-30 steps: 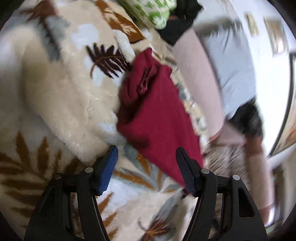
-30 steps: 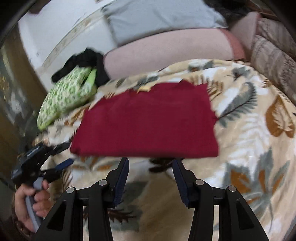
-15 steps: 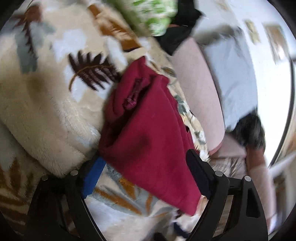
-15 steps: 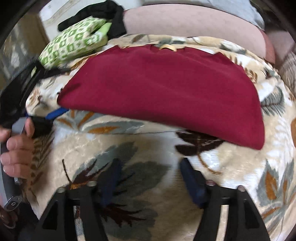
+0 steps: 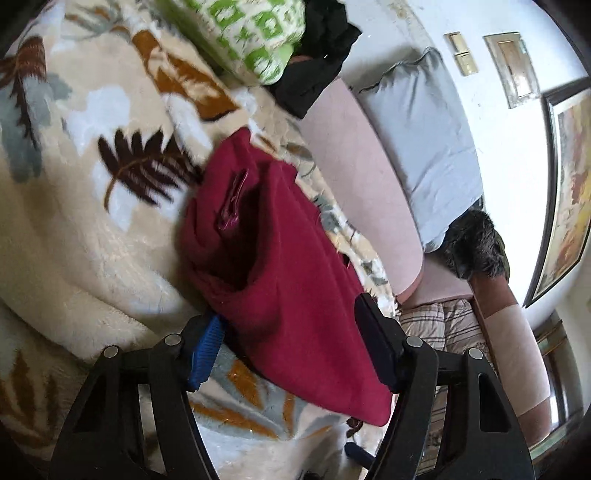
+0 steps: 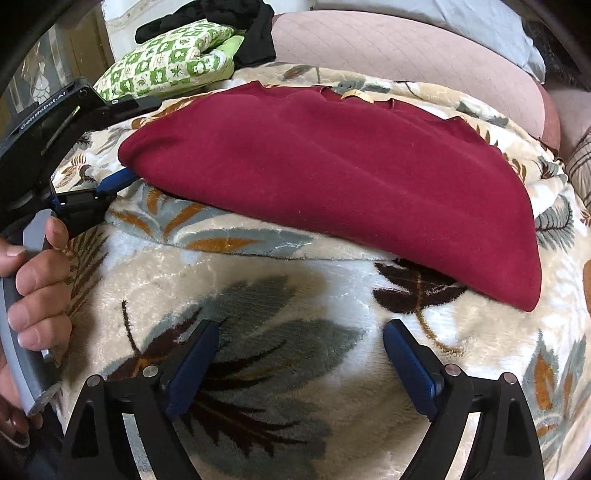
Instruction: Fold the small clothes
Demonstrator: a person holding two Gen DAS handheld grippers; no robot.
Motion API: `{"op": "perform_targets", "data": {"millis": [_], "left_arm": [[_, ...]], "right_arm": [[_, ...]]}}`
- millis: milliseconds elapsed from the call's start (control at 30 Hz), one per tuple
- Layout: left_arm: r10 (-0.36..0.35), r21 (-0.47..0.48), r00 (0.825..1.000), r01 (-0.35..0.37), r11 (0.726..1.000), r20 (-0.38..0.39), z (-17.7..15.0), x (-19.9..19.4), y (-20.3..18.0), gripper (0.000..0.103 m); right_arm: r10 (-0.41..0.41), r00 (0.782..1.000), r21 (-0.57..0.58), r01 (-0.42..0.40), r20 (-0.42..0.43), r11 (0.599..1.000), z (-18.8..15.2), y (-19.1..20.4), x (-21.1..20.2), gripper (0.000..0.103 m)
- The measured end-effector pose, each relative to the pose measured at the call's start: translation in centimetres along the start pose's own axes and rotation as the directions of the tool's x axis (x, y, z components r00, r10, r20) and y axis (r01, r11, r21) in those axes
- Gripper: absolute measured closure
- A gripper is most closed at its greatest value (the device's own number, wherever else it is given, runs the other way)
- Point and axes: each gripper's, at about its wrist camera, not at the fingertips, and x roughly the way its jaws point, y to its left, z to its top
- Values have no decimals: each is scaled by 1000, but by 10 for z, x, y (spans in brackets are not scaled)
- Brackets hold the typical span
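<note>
A dark red folded garment point(image 6: 332, 166) lies on a leaf-patterned plush blanket point(image 6: 258, 295). In the left wrist view the garment point(image 5: 280, 280) fills the space between my left gripper's point(image 5: 291, 343) open jaws, with one blue finger pad point(image 5: 205, 350) at its near corner. The right wrist view shows the left gripper point(image 6: 110, 184) with a finger under the garment's left end. My right gripper point(image 6: 299, 365) is open and empty, over the blanket just short of the garment's front fold.
A green patterned cloth point(image 6: 170, 62) and a black garment point(image 6: 255, 33) lie at the blanket's far end. A pink cushion point(image 5: 362, 177) and a grey pillow point(image 5: 424, 136) line the far side. A person's hand point(image 6: 33, 280) holds the left gripper's handle.
Both grippers have moved in toward the red garment. The left gripper's open jaws now straddle its near corner; the right gripper has come closer to the front fold.
</note>
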Motion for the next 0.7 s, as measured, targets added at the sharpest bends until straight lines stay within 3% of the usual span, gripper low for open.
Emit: {"op": "perform_targets", "data": {"millis": [100, 300, 400, 467, 700], "left_arm": [[34, 0, 999, -34, 999, -14, 0, 2, -2, 37], [36, -26, 999, -36, 999, -2, 7, 4, 4, 38], [90, -10, 996, -90, 996, 3, 7, 6, 5, 53], [154, 4, 988, -154, 988, 1, 6, 8, 7, 75], [282, 109, 959, -283, 953, 25, -1, 11, -4, 87]], "right_arm": [[-1, 1000, -1, 1, 1, 1000, 0, 0, 1, 12], [-1, 1000, -1, 1, 1, 1000, 0, 0, 0, 12], [-1, 1000, -1, 1, 1, 1000, -1, 1, 0, 12], [-2, 1000, -1, 2, 3, 1000, -1, 1, 0, 12], [-3, 1000, -1, 3, 4, 1000, -1, 2, 0, 9]]}}
